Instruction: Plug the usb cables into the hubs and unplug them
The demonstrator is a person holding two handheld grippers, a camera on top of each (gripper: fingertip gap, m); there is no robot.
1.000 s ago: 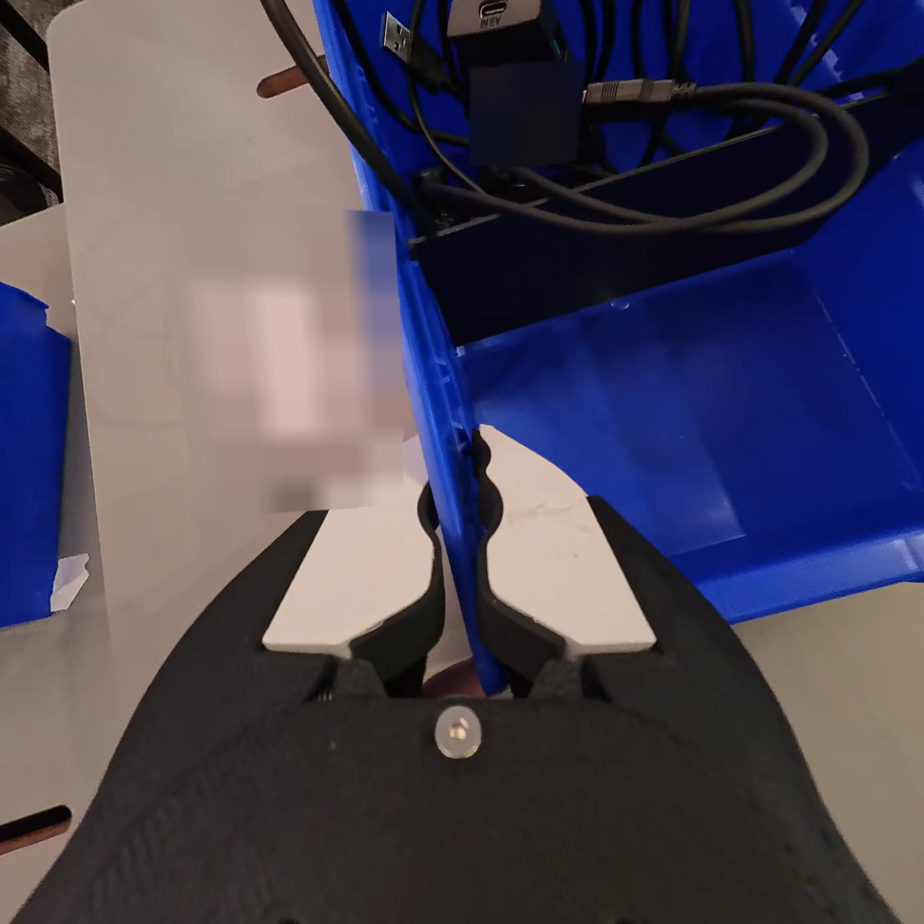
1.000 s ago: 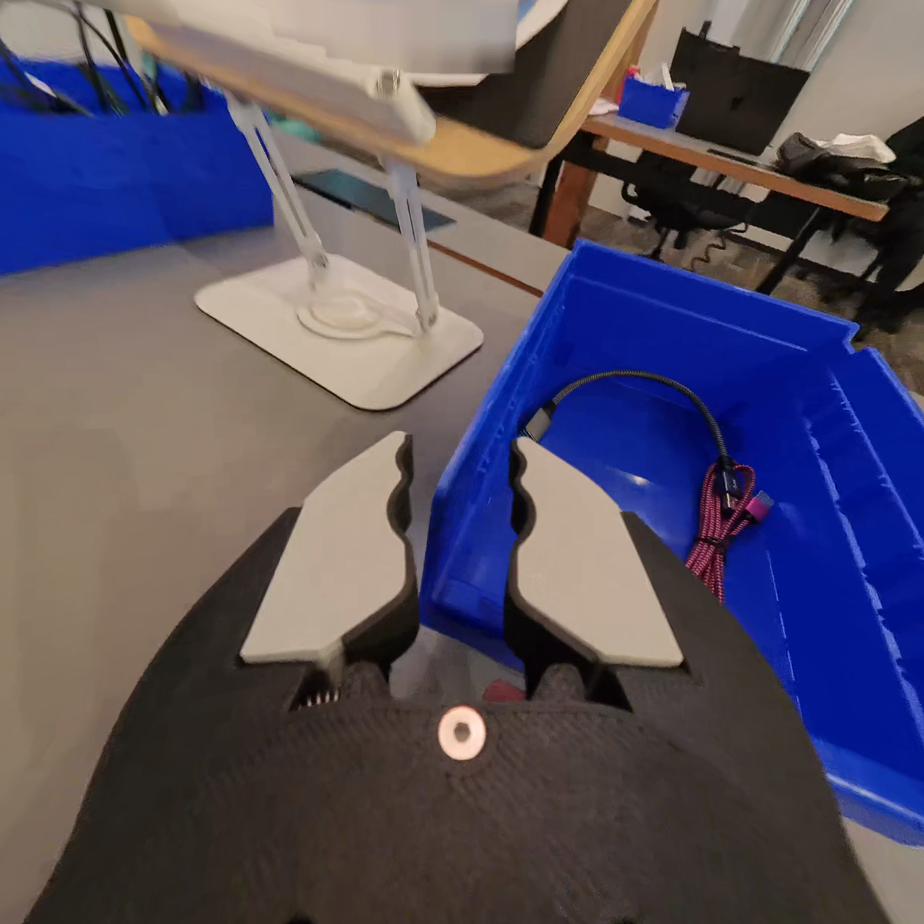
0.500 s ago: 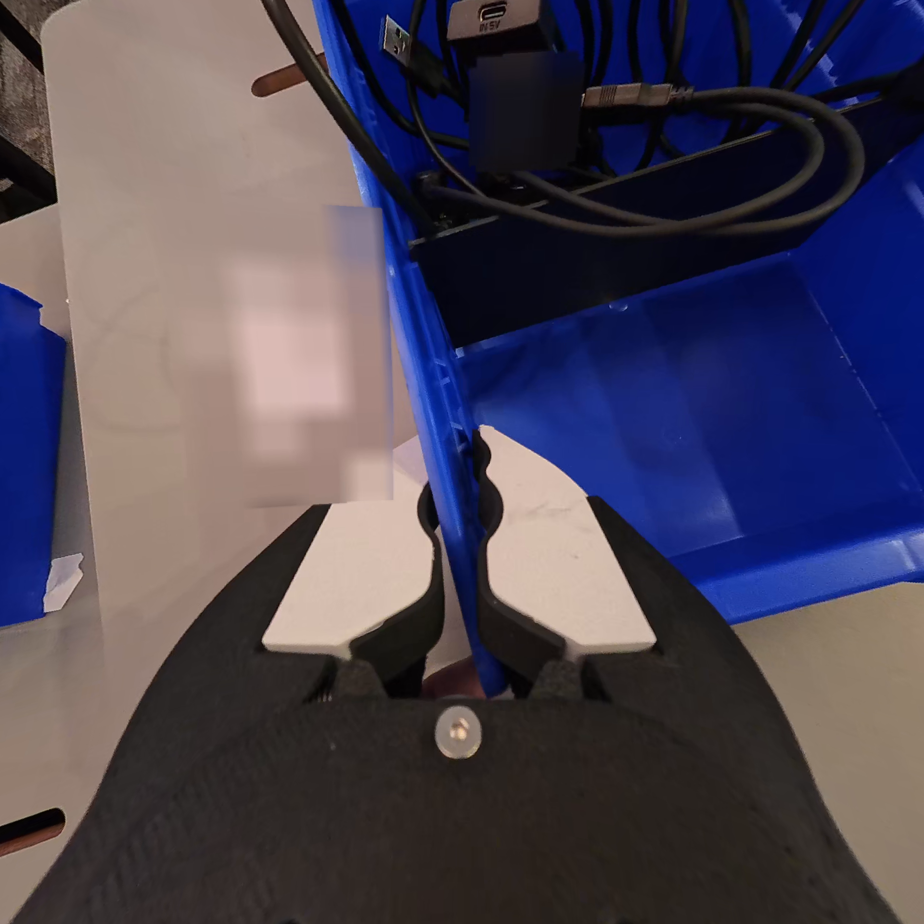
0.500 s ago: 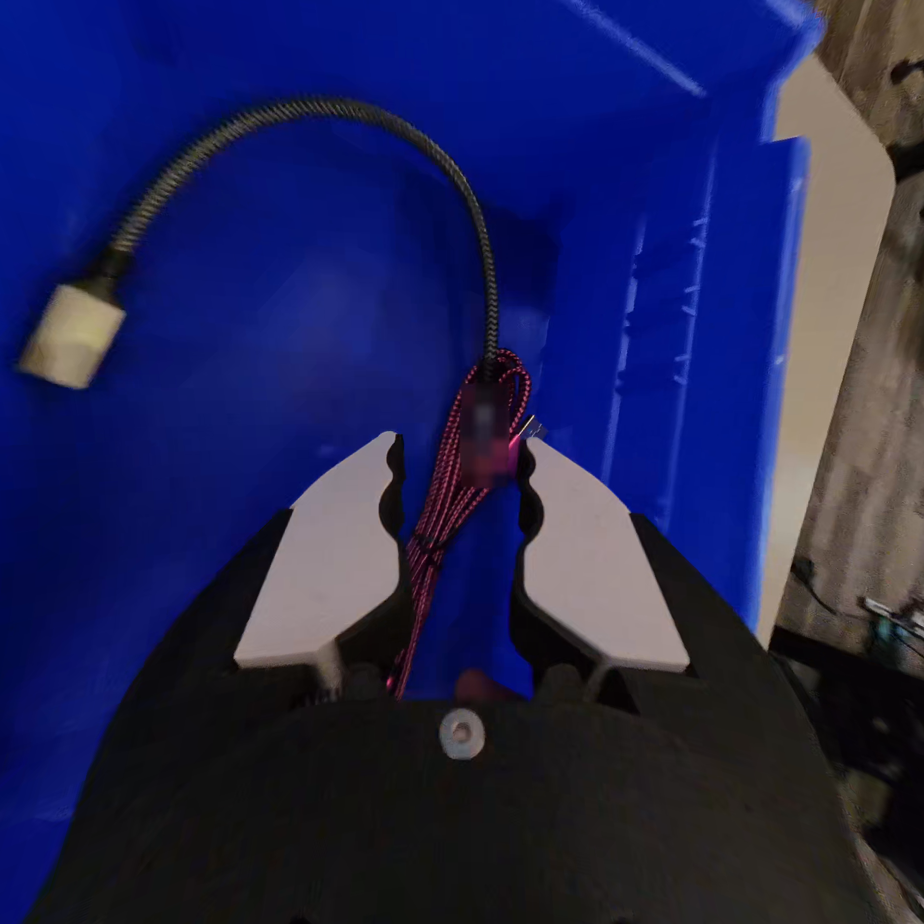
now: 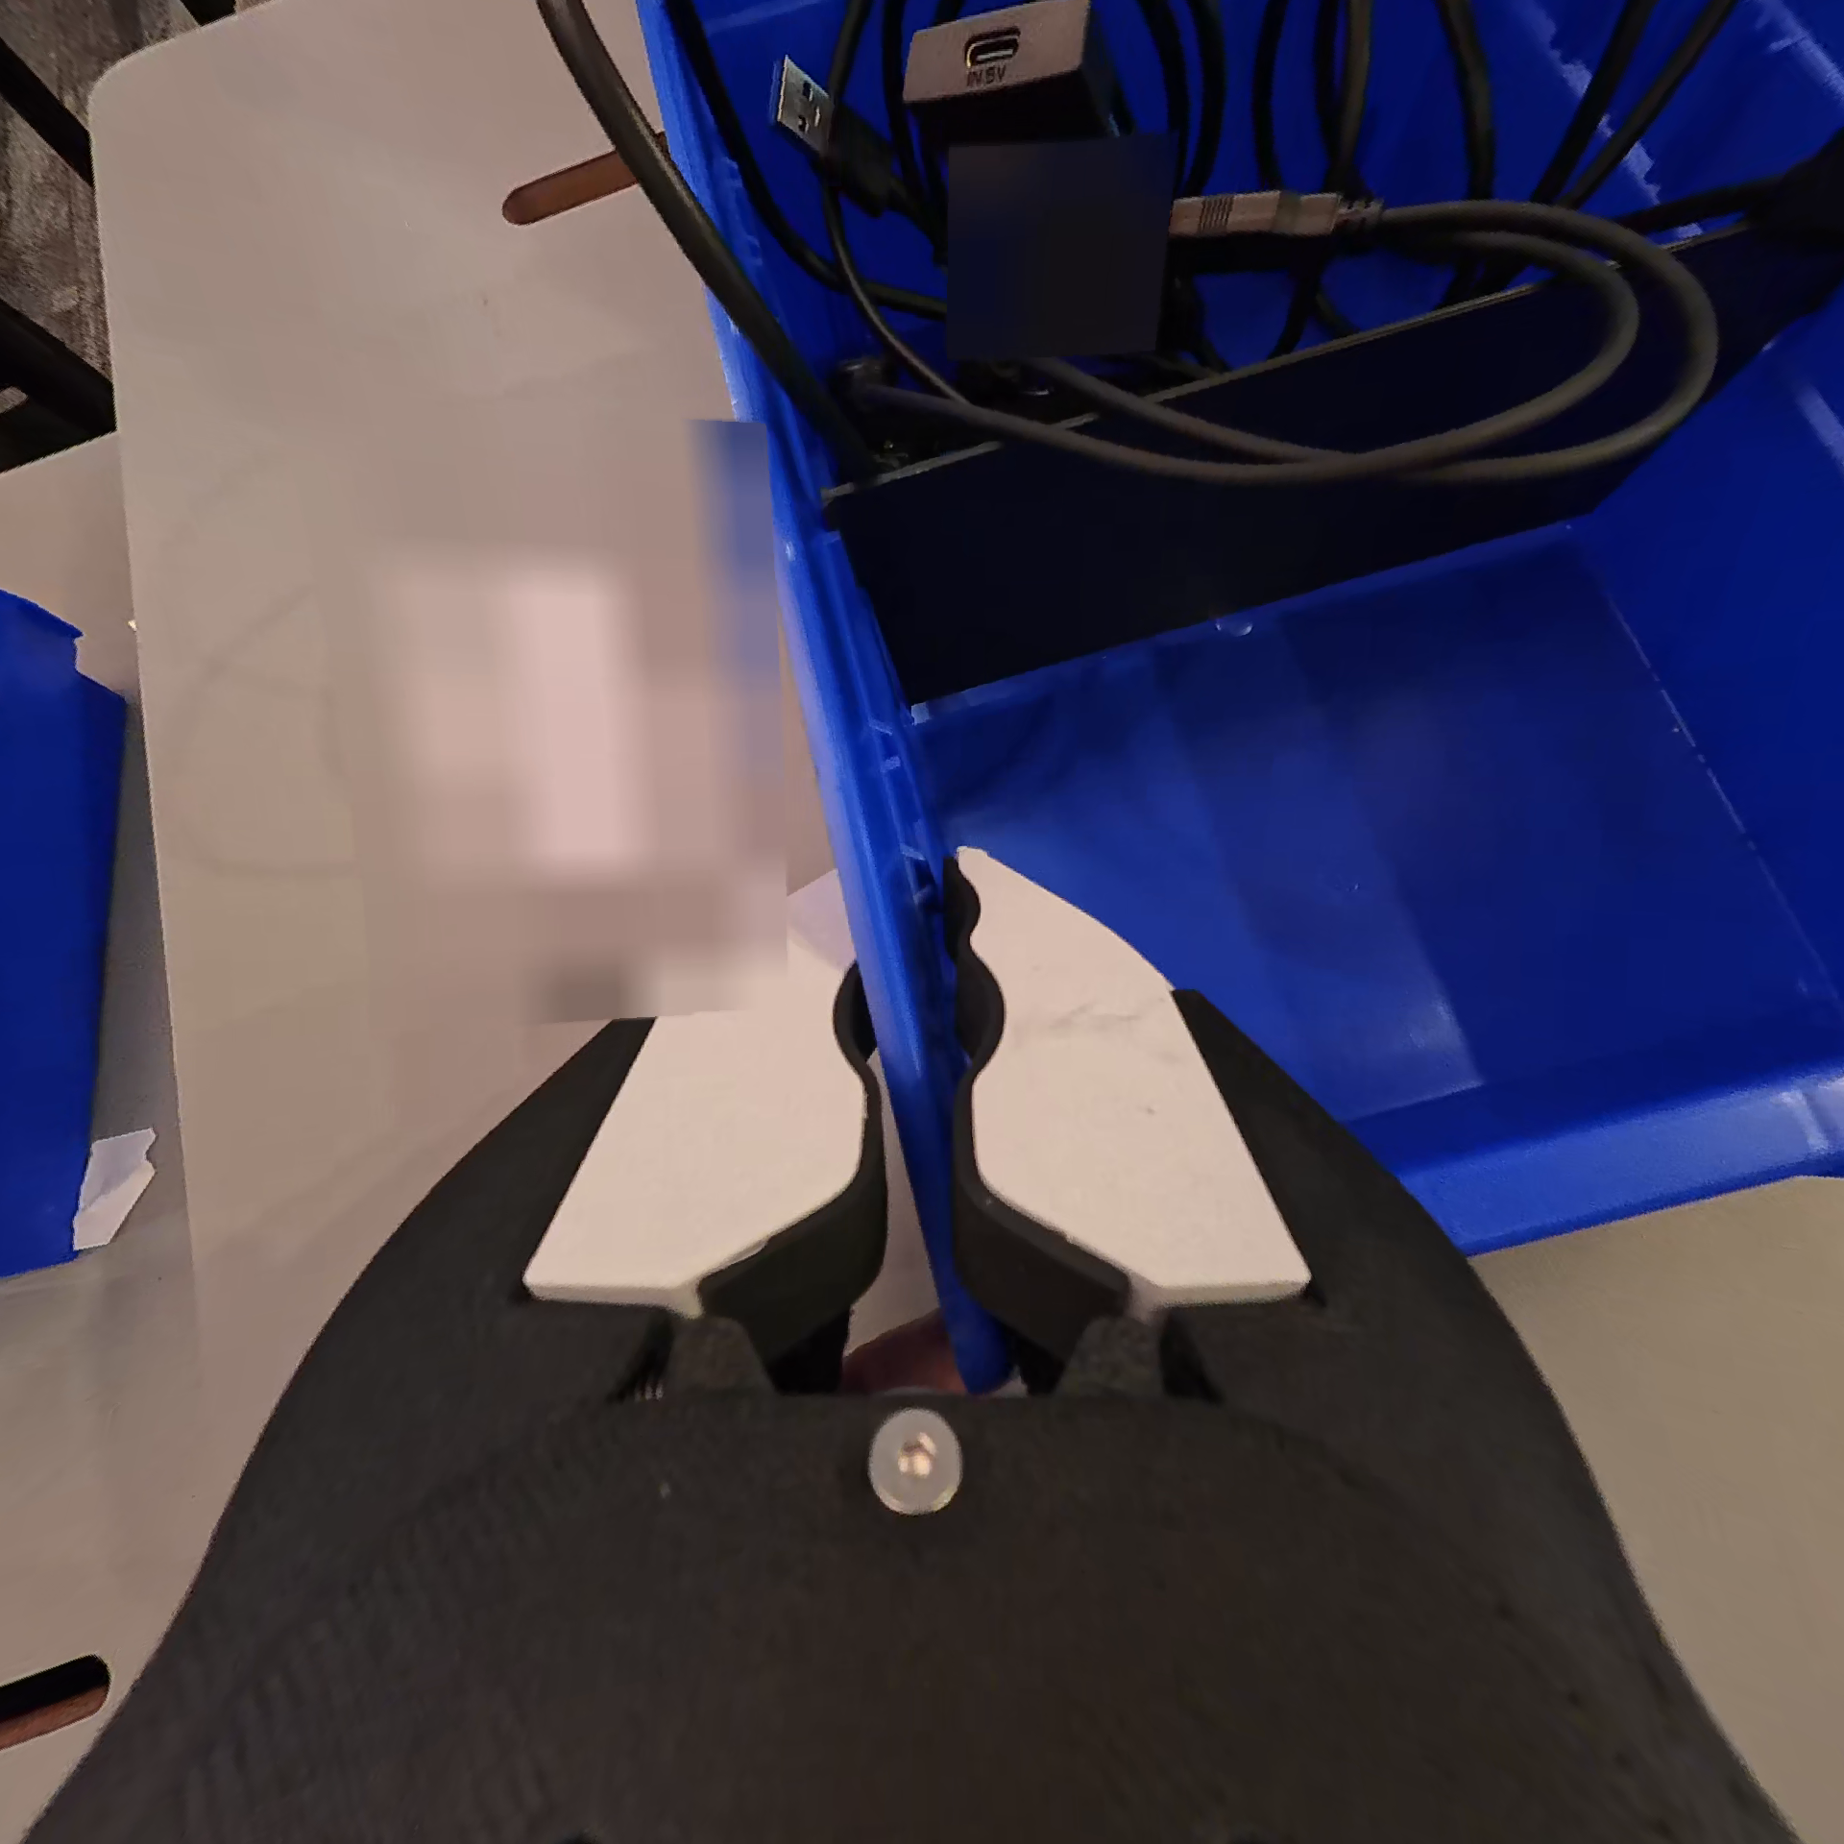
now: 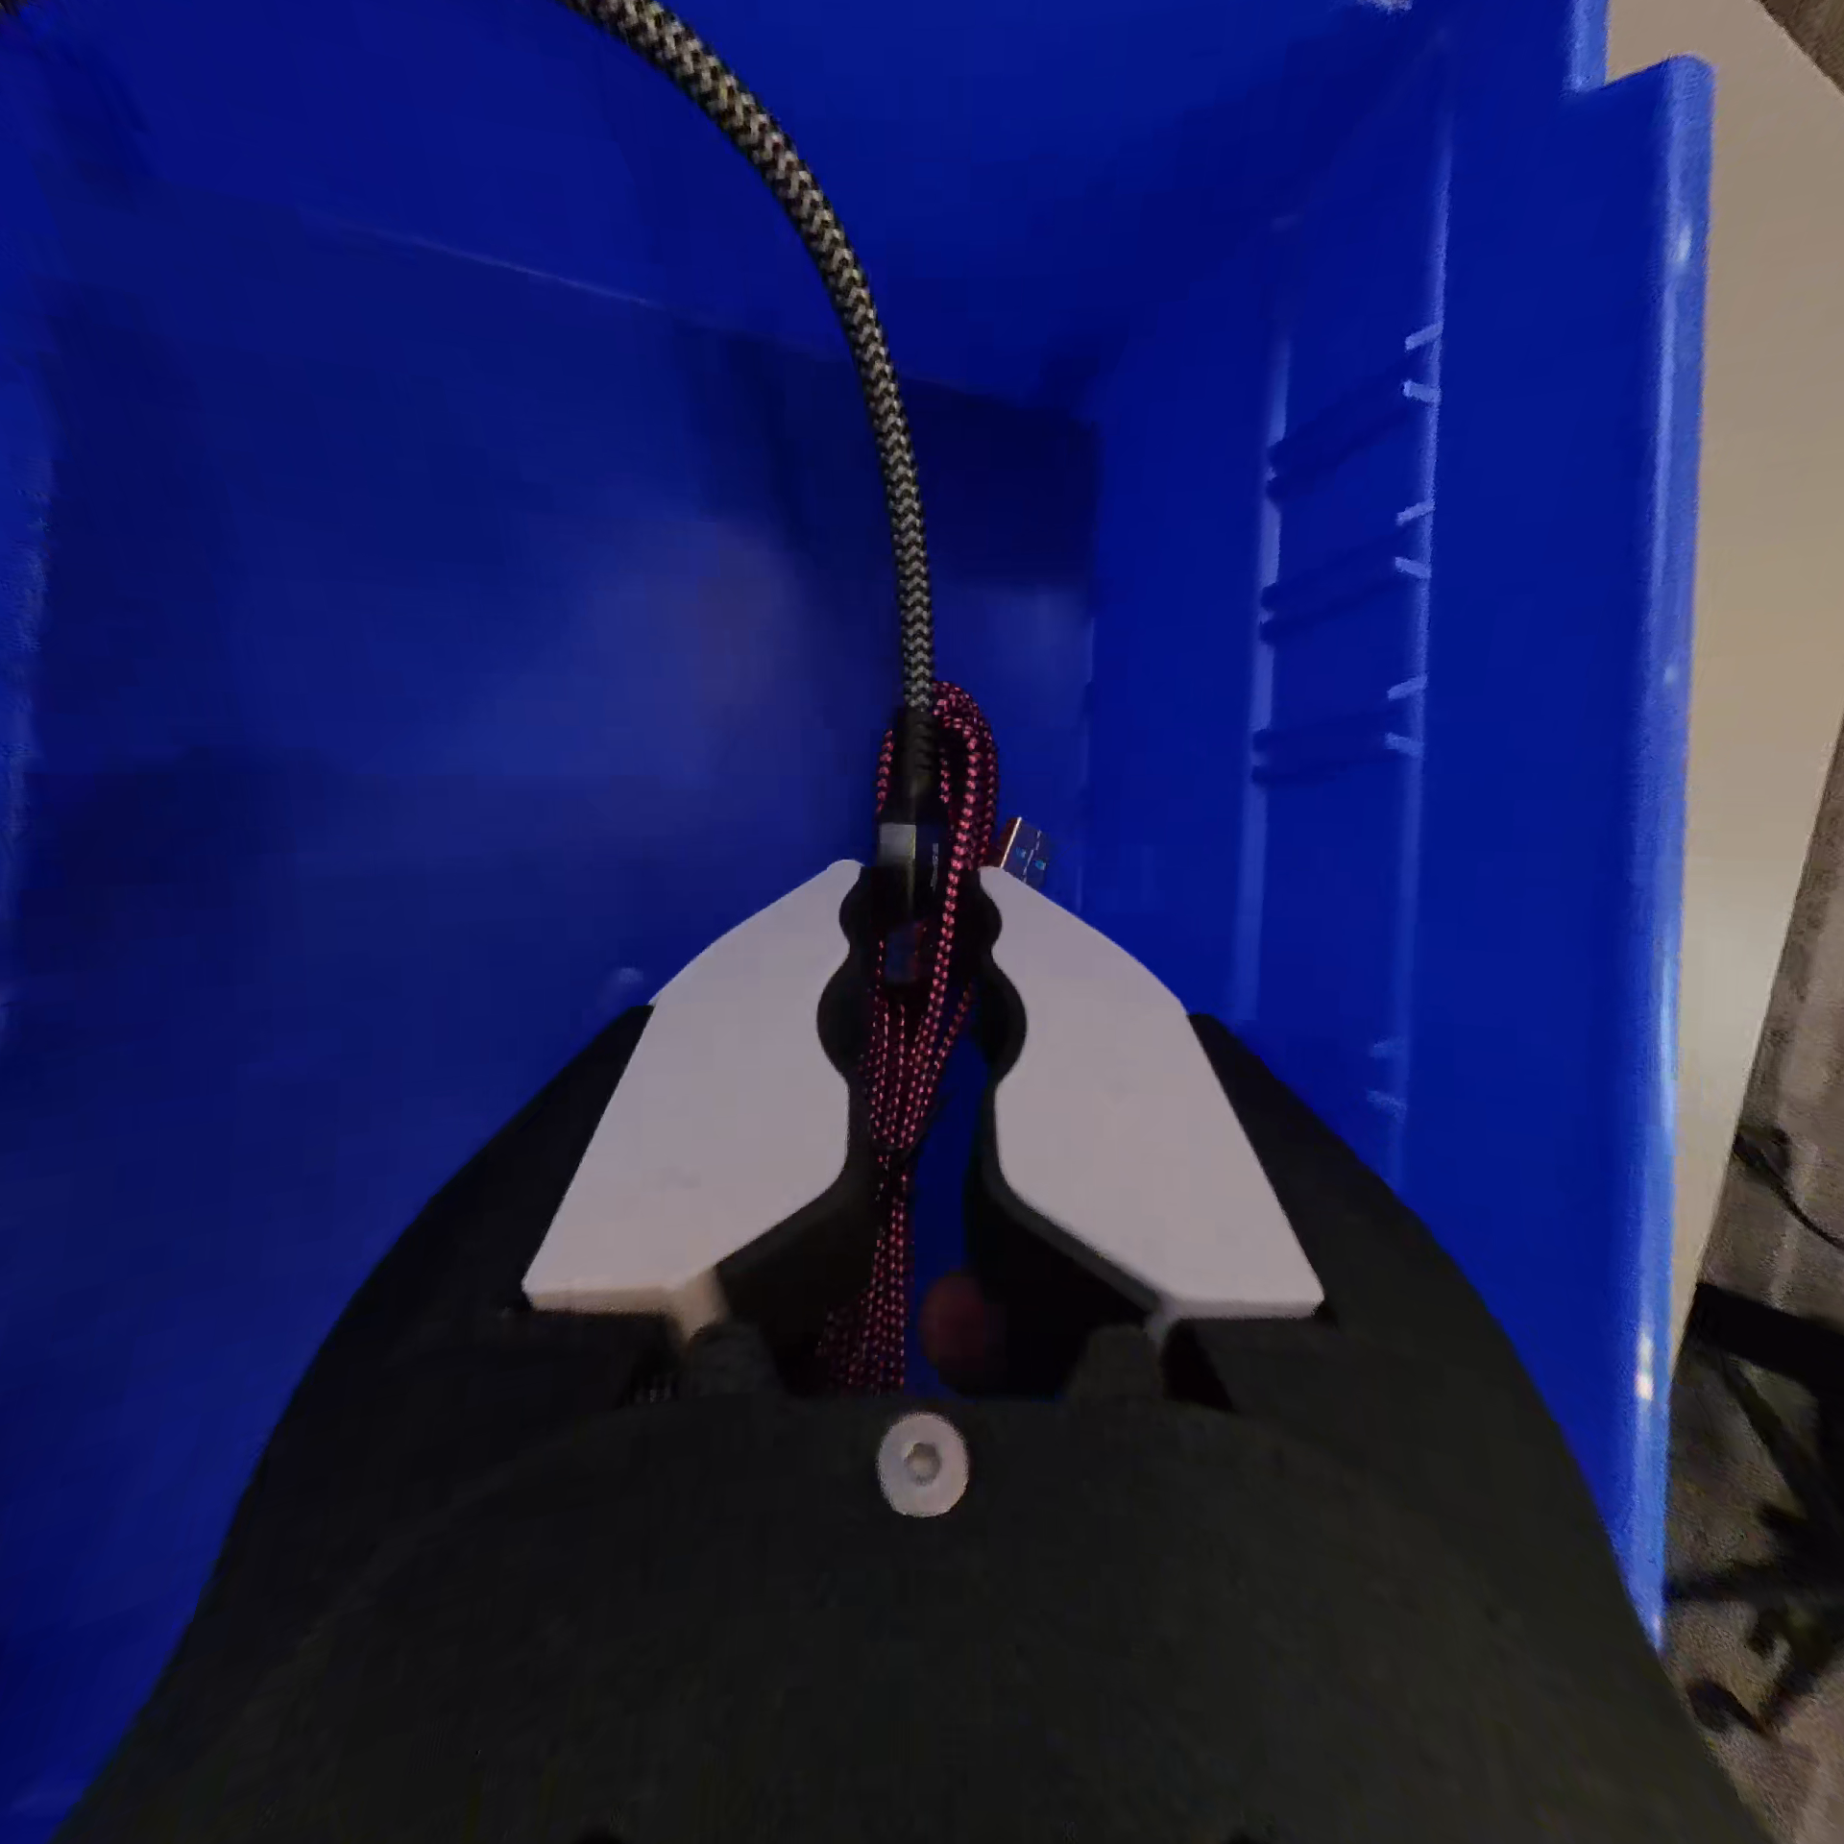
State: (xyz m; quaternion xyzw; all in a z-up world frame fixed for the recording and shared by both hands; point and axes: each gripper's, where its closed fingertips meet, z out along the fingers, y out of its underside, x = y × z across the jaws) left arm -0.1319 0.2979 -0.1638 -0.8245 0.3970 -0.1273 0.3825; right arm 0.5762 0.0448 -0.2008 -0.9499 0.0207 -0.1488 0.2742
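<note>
2 handheld grippers are working at 2 separate blue bins. On the left, the left gripper (image 5: 913, 958) is reaching forward and slightly downward along the side wall of a blue bin (image 5: 878, 798), its jaws pinching that wall's rim between them, 1 finger outside over the white table (image 5: 349, 399) and the other finger (image 5: 1088, 1048) sitting inside the bin. Well ahead of the jaws, in the far compartment behind a dark divider (image 5: 1148, 559), black cables (image 5: 1497, 439) are lying looped around a grey-faced hub (image 5: 998, 60) and a loose silver USB plug (image 5: 803, 110). Small writing is showing on the hub's face below its port. A second bin's blue corner (image 5: 50, 898) is showing at the far left edge.

On the right, the right gripper (image 6: 923, 878) is pointing steeply down into another blue bin (image 6: 1497, 599), near its right-hand wall. Its jaws are closing narrowly on a bundled red-and-black braided cable (image 6: 913, 1058), the strands running back between both fingers. A grey braided cable (image 6: 878, 379) is arching up and away from the fingertips, its black plug end (image 6: 903, 828) lying against the bundle. A small metal USB plug (image 6: 1023, 848) is poking out just beside the right fingertip.
</note>
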